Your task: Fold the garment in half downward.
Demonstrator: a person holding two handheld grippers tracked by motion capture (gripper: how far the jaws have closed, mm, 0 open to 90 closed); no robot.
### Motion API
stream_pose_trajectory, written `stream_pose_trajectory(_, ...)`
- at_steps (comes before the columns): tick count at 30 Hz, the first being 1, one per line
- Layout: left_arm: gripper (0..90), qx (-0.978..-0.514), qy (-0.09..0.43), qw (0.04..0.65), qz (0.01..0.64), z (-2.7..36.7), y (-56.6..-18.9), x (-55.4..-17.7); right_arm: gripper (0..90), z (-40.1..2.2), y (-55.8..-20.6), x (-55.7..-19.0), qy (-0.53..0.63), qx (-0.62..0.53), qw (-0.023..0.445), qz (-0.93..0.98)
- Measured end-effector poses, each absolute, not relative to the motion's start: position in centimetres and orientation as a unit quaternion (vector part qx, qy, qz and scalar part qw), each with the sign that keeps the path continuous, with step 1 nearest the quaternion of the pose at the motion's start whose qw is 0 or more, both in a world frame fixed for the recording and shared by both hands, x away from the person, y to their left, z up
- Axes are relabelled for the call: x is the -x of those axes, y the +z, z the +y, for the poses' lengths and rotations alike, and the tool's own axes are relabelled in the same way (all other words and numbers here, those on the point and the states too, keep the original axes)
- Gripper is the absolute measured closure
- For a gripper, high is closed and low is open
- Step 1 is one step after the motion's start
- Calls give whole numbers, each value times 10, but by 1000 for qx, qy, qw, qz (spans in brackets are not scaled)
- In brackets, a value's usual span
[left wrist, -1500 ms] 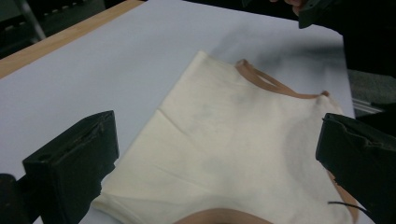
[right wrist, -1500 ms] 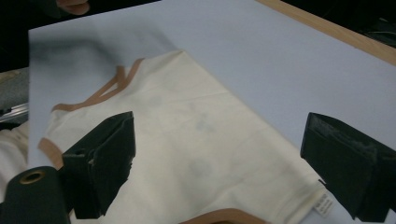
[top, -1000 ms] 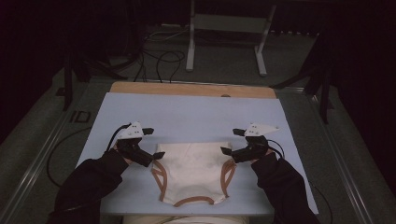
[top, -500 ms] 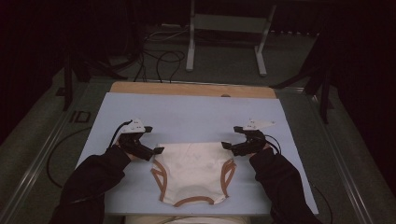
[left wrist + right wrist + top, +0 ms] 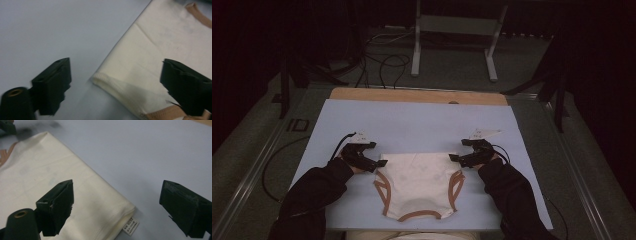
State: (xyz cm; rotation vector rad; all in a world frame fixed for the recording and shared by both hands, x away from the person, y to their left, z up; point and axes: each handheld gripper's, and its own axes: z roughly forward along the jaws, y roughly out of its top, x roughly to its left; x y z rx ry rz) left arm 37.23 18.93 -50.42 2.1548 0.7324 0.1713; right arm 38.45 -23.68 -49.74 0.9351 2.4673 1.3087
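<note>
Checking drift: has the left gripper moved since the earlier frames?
Yes. The left gripper has come toward the table's near edge, to the garment's corner.

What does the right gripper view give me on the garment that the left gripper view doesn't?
Right gripper view: a small white label sticks out of the corner of the cream garment that lies between the open jaws of the right gripper.

Left gripper view: the opposite corner, with a ribbed hem edge and brown trim near the bottom. The left gripper has just been closing a little, with that corner between its jaws but not pinched.

Both: the garment lies flat on the pale blue mat, and neither gripper has a grip on it yet.
</note>
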Motion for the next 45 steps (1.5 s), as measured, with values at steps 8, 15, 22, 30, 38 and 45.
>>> stream_pose_trajectory(8,201,-869,67,389,298,186,-512,-374,187,-235,-508,-390,419,-323,82,845)
stream_pose_trajectory(15,332,-871,83,374,309,186,-518,-377,350,-232,-519,-395,391,-327,72,857)
stream_pose_trajectory(22,490,-875,68,369,307,181,-521,-381,497,-233,-522,-395,383,-327,64,861)
stream_pose_trajectory(30,654,-875,57,368,308,179,-520,-384,652,-233,-521,-394,375,-317,66,869)
stream_pose_trajectory(38,850,-876,38,372,304,180,-519,-384,844,-235,-519,-393,369,-315,64,872)
stream_pose_trajectory(45,868,-874,37,373,310,180,-517,-389,864,-232,-515,-394,366,-309,83,874)
